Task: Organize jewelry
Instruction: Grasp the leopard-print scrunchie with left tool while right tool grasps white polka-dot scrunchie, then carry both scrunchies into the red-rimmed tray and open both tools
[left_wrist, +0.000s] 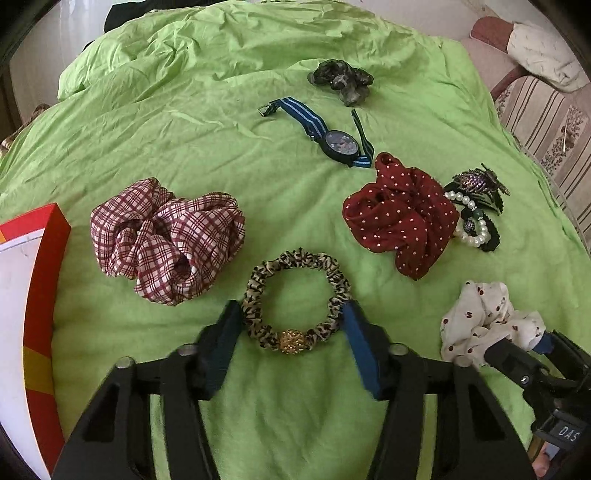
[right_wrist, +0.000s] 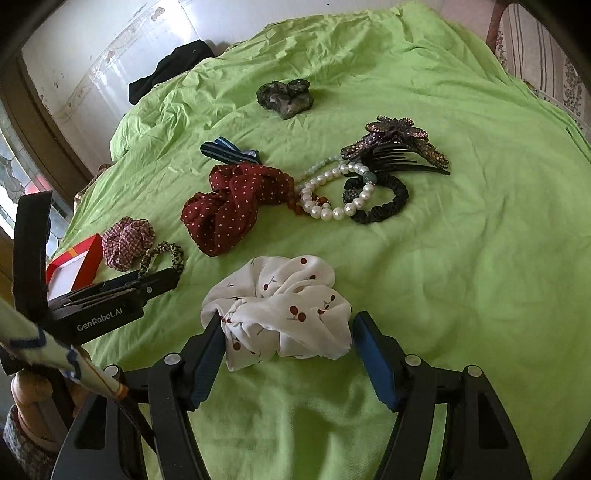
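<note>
My left gripper (left_wrist: 291, 314) is open, its blue pads on either side of a leopard-print hair tie (left_wrist: 295, 301) with a gold bead, lying on the green bedsheet (left_wrist: 221, 147). My right gripper (right_wrist: 290, 326) is open around a white cherry-print scrunchie (right_wrist: 280, 310), also seen in the left wrist view (left_wrist: 484, 317). A red-and-white box (left_wrist: 33, 314) lies at the left. A plaid scrunchie (left_wrist: 166, 240), a red dotted scrunchie (left_wrist: 399, 214), a striped-band watch (left_wrist: 332, 136), pearl bracelets (right_wrist: 332, 195), a black hair tie (right_wrist: 388, 199) and a jewelled hair comb (right_wrist: 399, 147) lie around.
A dark green scrunchie (right_wrist: 286, 96) lies further back. A black cloth (right_wrist: 166, 70) sits at the bed's far edge by the wall. A striped couch (left_wrist: 546, 125) stands to the right of the bed. The left gripper's body (right_wrist: 103, 295) shows in the right wrist view.
</note>
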